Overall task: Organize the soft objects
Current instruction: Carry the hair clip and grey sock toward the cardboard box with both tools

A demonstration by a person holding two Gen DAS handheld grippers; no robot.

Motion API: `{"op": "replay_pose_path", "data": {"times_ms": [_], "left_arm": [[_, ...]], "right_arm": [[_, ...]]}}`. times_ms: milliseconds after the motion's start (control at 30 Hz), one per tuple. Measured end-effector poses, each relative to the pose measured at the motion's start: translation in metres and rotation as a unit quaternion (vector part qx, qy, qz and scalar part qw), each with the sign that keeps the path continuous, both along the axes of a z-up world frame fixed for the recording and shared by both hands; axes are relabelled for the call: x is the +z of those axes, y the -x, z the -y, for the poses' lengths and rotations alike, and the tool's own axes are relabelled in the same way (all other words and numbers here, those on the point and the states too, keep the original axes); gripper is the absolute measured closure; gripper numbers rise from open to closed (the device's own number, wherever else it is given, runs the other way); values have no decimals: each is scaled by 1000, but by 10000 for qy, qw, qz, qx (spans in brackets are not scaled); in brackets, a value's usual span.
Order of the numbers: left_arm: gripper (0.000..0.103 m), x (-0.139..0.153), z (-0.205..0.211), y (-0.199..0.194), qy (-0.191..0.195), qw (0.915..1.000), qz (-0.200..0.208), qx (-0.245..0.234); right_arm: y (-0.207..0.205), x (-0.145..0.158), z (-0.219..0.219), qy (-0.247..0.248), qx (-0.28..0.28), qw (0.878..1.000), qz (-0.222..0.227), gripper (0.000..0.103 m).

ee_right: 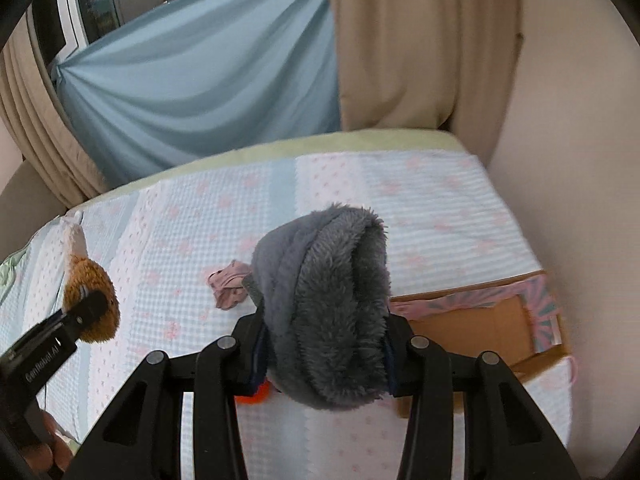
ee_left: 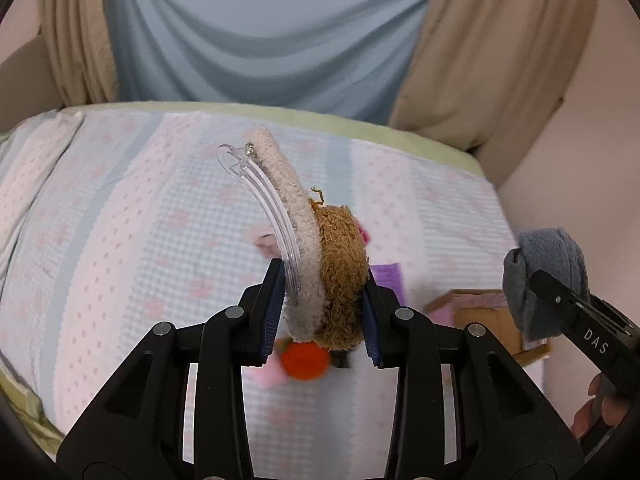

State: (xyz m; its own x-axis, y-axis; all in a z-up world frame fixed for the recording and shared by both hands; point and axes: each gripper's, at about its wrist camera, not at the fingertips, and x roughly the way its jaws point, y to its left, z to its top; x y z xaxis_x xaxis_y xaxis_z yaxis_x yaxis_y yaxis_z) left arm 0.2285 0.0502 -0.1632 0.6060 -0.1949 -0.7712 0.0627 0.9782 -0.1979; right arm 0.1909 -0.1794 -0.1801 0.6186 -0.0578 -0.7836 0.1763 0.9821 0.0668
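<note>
Left wrist view: my left claw [ee_left: 322, 300] is clenching a plush hairband [ee_left: 304, 248] above the bed [ee_left: 120, 220]; my right claw [ee_right: 322, 356] is gripping a grey fleece [ee_right: 328, 312]. Carrying step; next, lowering both into the box [ee_right: 492, 328].

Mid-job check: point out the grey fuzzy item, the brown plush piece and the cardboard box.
Grey fuzzy item [ee_right: 324, 312]: right wrist view, its furry middle.
Brown plush piece [ee_left: 344, 276]: left wrist view, its brown side.
Cardboard box [ee_right: 492, 328]: right wrist view, its brown flap.
</note>
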Motion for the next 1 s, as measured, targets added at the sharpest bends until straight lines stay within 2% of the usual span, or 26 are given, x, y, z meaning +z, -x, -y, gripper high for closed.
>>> {"op": "replay_pose_path", "data": {"times_ms": [200, 400, 500, 667, 1000], "left_arm": [[72, 29, 79, 31, 68, 9996, 168, -233], [72, 27, 173, 51, 78, 9989, 108, -456], [72, 17, 217, 51, 98, 9982, -51, -589], [72, -13, 279, 50, -155, 9952, -377, -891], [72, -100, 351, 26, -595, 9800, -1257, -1421]], "right_arm": [[42, 30, 63, 133, -107, 9998, 110, 63], [65, 37, 142, 237, -64, 9997, 70, 63], [69, 31, 181, 310, -46, 9995, -33, 63], [64, 9, 232, 258, -98, 9989, -392, 63], [37, -60, 285, -155, -154, 9929, -1170, 63]]}}
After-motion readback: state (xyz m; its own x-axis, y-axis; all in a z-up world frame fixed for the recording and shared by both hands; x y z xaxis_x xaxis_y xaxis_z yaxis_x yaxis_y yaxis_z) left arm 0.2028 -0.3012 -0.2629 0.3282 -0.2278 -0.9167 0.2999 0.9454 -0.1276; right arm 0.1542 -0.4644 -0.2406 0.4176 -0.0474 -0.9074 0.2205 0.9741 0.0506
